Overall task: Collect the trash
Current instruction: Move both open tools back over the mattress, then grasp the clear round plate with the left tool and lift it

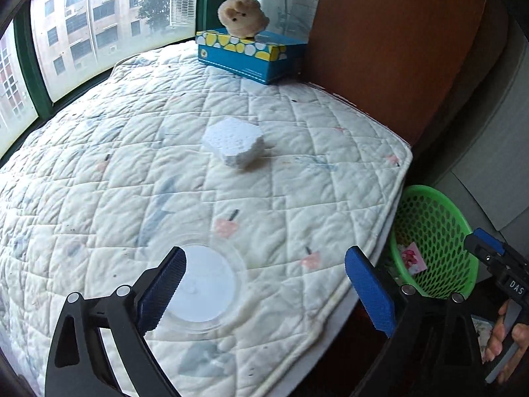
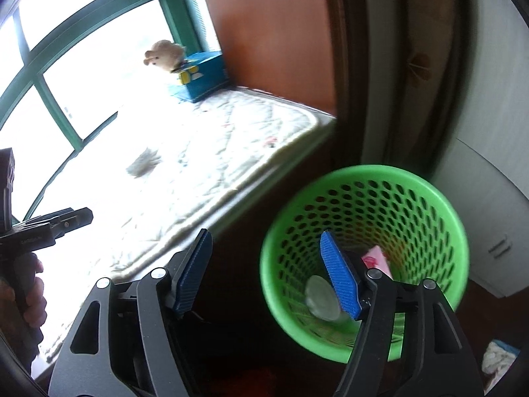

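My wide-open, empty left gripper (image 1: pixel 264 284) hovers over the round clear plastic lid (image 1: pixel 201 286) on the quilt, nearer it than my released right gripper (image 2: pixel 267 274) above the green mesh basket (image 2: pixel 429 198).

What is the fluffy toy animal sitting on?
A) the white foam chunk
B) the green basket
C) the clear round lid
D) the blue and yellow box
D: the plush toy is perched on top of the blue and yellow box at the far end of the quilted mat, by the window.
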`<state>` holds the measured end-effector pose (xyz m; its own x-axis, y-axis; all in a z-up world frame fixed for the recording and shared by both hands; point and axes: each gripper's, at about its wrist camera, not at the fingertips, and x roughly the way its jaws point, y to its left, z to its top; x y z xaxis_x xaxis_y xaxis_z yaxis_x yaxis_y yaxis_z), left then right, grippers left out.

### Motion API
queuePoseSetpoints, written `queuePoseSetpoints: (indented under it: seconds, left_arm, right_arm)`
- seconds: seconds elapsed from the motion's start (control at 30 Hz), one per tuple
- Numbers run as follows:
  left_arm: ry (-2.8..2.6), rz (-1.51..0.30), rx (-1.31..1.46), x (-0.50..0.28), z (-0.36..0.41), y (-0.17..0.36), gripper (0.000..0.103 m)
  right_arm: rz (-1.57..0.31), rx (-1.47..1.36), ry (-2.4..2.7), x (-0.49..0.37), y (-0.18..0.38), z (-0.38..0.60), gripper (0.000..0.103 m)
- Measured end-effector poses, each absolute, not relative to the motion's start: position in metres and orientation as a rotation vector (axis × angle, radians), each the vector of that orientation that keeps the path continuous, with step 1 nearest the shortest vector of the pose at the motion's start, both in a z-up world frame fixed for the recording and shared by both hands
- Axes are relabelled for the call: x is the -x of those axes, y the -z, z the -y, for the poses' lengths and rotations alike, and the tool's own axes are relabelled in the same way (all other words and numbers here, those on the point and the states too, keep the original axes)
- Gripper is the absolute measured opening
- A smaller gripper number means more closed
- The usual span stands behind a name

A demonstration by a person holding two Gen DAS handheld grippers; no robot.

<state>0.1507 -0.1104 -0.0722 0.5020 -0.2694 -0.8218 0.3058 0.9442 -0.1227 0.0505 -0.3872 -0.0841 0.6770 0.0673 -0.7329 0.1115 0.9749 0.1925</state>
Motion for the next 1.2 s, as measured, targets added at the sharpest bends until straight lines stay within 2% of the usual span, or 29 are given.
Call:
queuePoseSetpoints:
  seconds: [0.27,1.1,1.2]
  left_arm:
    - [0.344,-1.039,-0.068,-0.156,0.066,0.098,0.095]
    - [0.395,-1.061,-0.162,-0.159,0.072,0.135,0.095]
    - [0.399,-1.056,-0.153,-0.16,0.071,0.137,0.092]
  right_arm:
    - [-0.841,-0.197,-0.038,-0.068,0.082,0.35,0.074]
    - [-0.889,-0.133,-0.142,-0.106,0.091,0.291,0.075]
    - [-0.891,-0.128,-0.151,-0.111,0.091,0.287,0.075]
